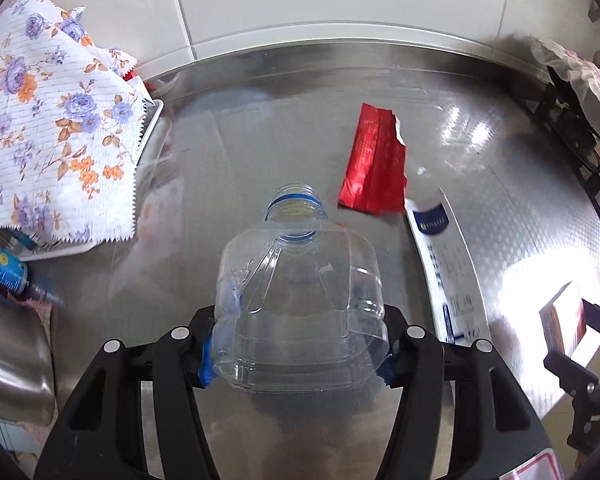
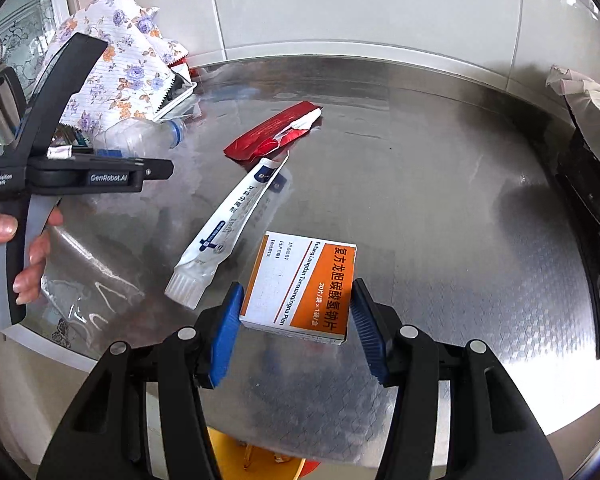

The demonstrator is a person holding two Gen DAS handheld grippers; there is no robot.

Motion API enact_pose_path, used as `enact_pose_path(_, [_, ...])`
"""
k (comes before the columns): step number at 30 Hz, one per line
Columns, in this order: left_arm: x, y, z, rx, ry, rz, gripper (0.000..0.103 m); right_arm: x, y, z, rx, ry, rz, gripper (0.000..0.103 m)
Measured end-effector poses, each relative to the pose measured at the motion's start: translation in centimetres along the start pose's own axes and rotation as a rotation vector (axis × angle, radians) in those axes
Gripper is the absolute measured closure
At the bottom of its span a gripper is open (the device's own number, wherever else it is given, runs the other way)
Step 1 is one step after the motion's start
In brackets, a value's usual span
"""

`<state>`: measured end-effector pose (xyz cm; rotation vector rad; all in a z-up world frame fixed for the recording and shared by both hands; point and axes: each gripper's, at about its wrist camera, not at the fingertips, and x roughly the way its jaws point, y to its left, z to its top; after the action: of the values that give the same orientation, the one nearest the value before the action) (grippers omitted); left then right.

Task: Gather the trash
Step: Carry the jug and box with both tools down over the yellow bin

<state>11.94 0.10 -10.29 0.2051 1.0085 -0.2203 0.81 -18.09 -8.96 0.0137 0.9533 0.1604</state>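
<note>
A crushed clear plastic bottle [image 1: 296, 280] with a blue neck ring hangs above the steel counter [image 1: 260, 140], and my left gripper [image 1: 300, 344] is shut on its body. My right gripper [image 2: 296, 304] is shut on an orange and white medicine box [image 2: 300, 288], its blue pads [image 2: 228, 320] against the box's two sides. On the counter lie a torn red wrapper [image 2: 276, 132] and a white toothpaste tube [image 2: 228, 232], both ahead of and left of the box. In the left wrist view the wrapper [image 1: 374, 164] and tube [image 1: 448, 264] lie right of the bottle.
A floral cloth [image 1: 48, 120] drapes over a white tray at the left, with a blue-labelled can [image 1: 4, 268] and a sink rim [image 1: 12, 360] below it. A dark stove [image 2: 588, 184] borders the right side. A person's hand [image 2: 4, 232] holds the left tool. Tiled wall behind.
</note>
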Motion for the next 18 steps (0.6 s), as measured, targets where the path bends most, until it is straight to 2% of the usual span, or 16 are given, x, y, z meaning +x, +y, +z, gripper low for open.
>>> enact_pose_path(18, [-9.9,-2.9,-13.4,0.039,0.009,-0.064,0.045,-7.7,3.1,-7.7,-0.002,-0.006,-0.026,0.048])
